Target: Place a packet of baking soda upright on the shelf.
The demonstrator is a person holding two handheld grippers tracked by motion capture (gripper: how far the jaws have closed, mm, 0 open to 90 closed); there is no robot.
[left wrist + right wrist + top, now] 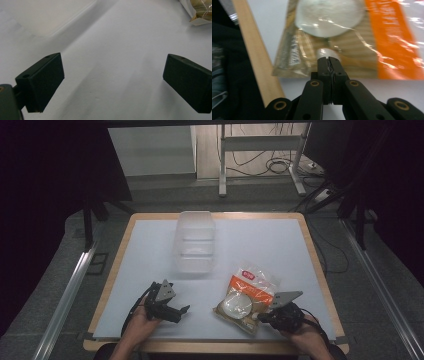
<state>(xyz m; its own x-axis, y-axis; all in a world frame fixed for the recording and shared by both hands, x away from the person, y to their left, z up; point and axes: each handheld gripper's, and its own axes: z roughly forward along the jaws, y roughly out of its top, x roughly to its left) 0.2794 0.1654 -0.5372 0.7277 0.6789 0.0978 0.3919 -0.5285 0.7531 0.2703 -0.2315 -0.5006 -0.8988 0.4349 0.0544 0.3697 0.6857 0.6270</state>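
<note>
Lying near the front right of the white table top (260, 245), a crinkled clear packet (248, 296) is seen — an orange band with a red label at its far end, a brown printed panel nearer the person, and a round white item showing through the film. The right gripper (264, 318) is held at the packet's near edge; in the right gripper view its jaws are pressed together on that edge of the film (329, 61). The left gripper (184, 311) is held low over bare table at front left, jaws spread wide with nothing between them. A clear plastic container (194, 242) stands farther back, well apart from the packet.
</note>
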